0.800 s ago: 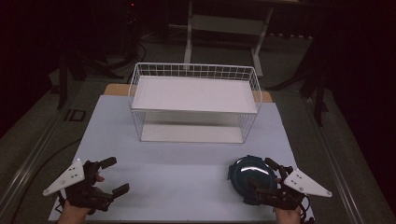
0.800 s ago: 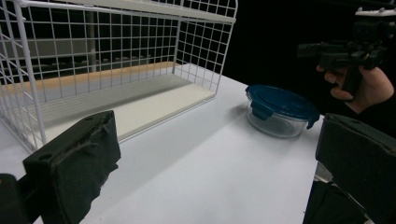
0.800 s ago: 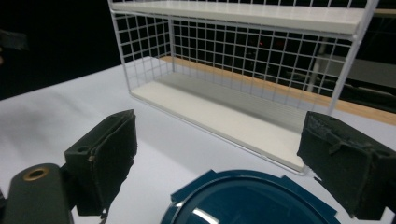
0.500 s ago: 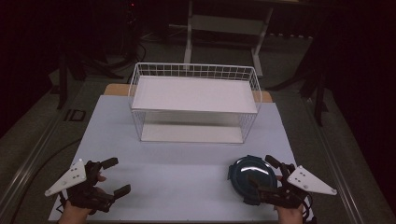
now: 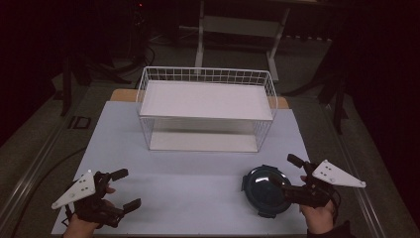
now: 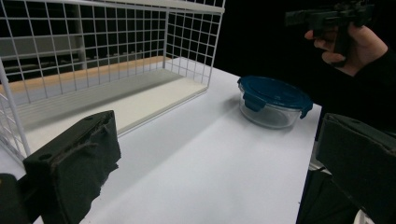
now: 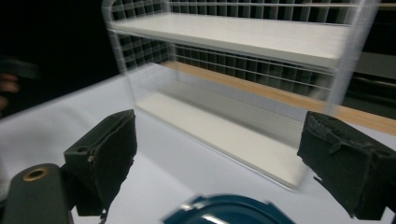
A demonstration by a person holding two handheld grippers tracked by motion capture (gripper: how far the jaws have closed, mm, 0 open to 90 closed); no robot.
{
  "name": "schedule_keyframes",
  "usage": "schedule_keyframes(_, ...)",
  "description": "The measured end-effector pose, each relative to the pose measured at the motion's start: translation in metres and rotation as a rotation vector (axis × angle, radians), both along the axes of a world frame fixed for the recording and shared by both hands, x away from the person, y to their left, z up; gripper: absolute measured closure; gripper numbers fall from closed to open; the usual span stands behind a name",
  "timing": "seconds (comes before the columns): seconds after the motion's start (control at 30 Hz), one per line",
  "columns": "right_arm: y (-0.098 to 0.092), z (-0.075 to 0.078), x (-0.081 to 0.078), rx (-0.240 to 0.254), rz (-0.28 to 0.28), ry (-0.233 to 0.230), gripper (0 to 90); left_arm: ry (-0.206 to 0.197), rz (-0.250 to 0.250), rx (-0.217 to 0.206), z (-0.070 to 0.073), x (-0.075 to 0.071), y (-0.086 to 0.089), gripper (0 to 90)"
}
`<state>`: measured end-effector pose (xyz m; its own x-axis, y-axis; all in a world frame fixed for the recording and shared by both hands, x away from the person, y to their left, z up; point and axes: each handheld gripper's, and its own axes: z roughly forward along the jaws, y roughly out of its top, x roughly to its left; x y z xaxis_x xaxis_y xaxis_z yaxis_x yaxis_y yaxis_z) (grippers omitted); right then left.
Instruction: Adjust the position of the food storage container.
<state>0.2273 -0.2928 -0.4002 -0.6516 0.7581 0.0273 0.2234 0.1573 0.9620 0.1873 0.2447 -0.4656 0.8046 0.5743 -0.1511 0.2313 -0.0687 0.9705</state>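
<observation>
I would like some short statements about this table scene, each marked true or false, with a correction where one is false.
1. The food container stands inside the wire basket. False: it stands on the table, in front of the basket.
2. The container's blue lid is on. True.
3. The left tool grips the container. False: it is open and holds nothing.
4. The right tool is open, close to the container. True.
5. The basket's upper shelf bears nothing. True.

Wide-apart hand-held gripper (image 7: 215, 163) jaws frame the blue lid (image 7: 224, 212) before the wire shelf (image 7: 243, 42).
</observation>
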Motion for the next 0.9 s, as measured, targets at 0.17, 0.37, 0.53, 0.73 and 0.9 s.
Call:
schedule_keyframes(0.17,-0.006,-0.002,-0.001,-0.048,-0.009,0.007,12.0,0.003,0.0,0.004,0.0,0.0,-0.001,0.0)
schedule_keyframes(0.37,-0.018,-0.011,-0.004,-0.087,-0.031,0.053,25.2,0.0,-0.005,0.007,-0.001,0.0,-0.001,0.0)
schedule_keyframes(0.53,-0.03,-0.021,-0.007,-0.104,-0.044,0.1,39.3,0.001,-0.007,0.008,-0.001,0.0,-0.001,0.0)
schedule_keyframes(0.73,-0.045,-0.04,-0.01,-0.132,-0.073,0.168,52.9,0.002,-0.01,0.015,-0.001,0.0,-0.002,0.0)
schedule_keyframes(0.9,-0.059,-0.057,-0.012,-0.153,-0.098,0.218,63.6,0.006,-0.013,0.021,-0.002,0.0,-0.002,0.0)
